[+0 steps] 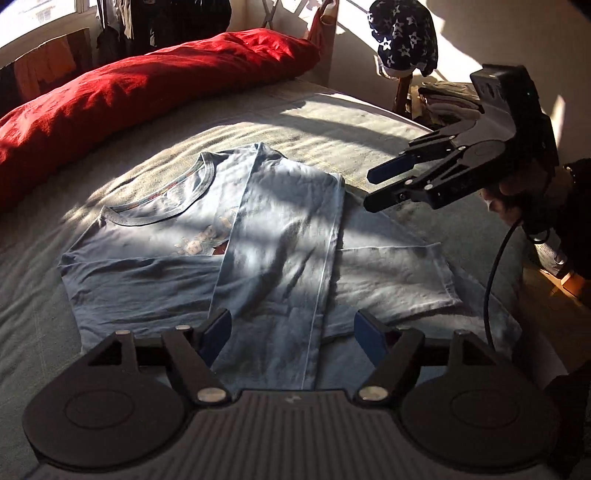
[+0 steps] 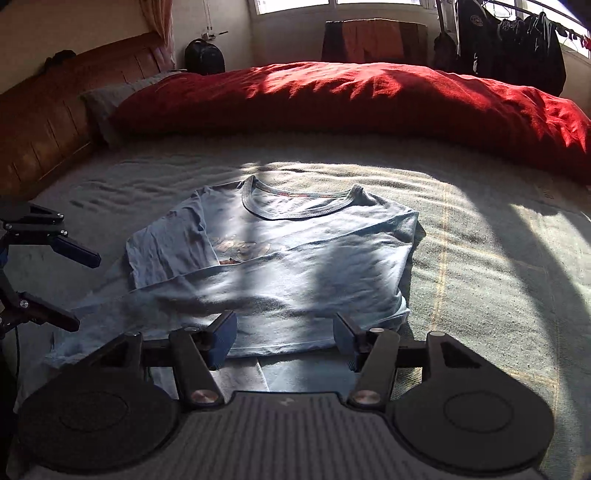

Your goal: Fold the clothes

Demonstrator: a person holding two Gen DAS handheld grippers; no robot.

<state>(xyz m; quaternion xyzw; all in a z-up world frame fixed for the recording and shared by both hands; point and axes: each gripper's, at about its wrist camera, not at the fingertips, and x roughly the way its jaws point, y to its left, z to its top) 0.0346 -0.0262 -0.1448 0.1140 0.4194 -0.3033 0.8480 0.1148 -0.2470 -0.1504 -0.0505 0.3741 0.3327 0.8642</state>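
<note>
A light blue T-shirt (image 1: 280,240) (image 2: 295,266) lies flat on the bed with its collar toward the red duvet. One side panel and sleeve are folded across its printed front. My left gripper (image 1: 293,332) (image 2: 83,291) hovers open over the shirt's hem, and the cloth lies below its fingers with nothing pinched. My right gripper (image 2: 284,341) (image 1: 371,190) is open too, above the shirt's edge on the other side, and it holds nothing. A hand grips its handle.
A red duvet (image 1: 147,92) (image 2: 369,99) runs along the far side of the grey bed cover (image 1: 332,122) (image 2: 480,258). A wooden headboard (image 2: 44,122) stands at one end. A folded pile of clothes (image 1: 447,99) and a star-patterned garment (image 1: 402,33) sit beyond the bed.
</note>
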